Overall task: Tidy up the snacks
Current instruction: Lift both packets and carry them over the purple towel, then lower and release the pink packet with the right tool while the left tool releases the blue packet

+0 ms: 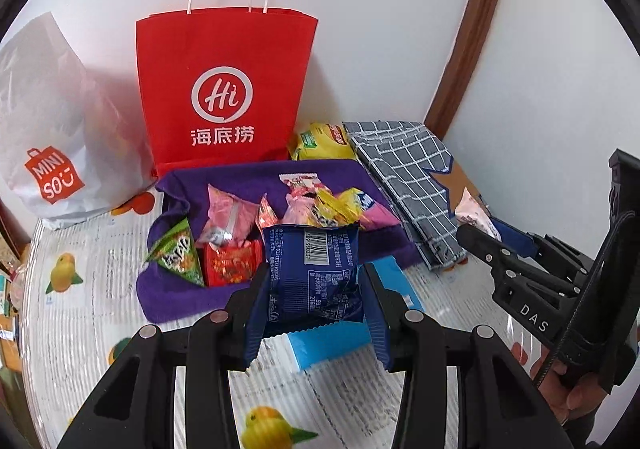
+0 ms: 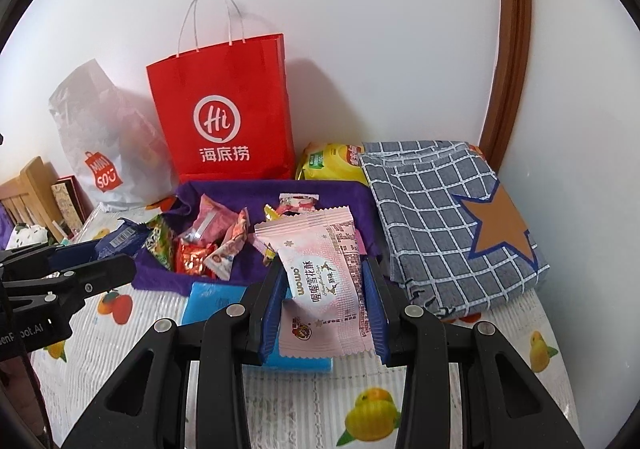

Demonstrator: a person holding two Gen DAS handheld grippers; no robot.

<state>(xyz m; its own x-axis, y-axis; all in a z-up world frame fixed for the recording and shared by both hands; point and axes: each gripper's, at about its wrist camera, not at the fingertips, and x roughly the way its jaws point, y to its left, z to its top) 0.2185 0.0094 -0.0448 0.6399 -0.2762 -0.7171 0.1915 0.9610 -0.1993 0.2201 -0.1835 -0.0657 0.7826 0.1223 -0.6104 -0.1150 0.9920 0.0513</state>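
Blue foil snack packet (image 1: pixel 314 273) is being pinched between the left gripper (image 1: pixel 316 301) fingers above the counter (image 1: pixel 360 401); the right gripper (image 2: pixel 324 301) fingers are clenching a pink packet (image 2: pixel 326 289). Both are hanging near the purple cloth (image 1: pixel 172 297) heaped with snacks. Slick, puffy wrappers may be slipping free or crushing under a tighter squeeze.

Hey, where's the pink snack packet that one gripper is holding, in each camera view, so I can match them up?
Left wrist view: the pink snack packet shows only as a small piece at the right edge, at the tip of the right gripper.
Right wrist view: it fills the lower centre, clamped between the blue pads.
Shared landmark: the red paper bag standing against the wall behind the snacks.
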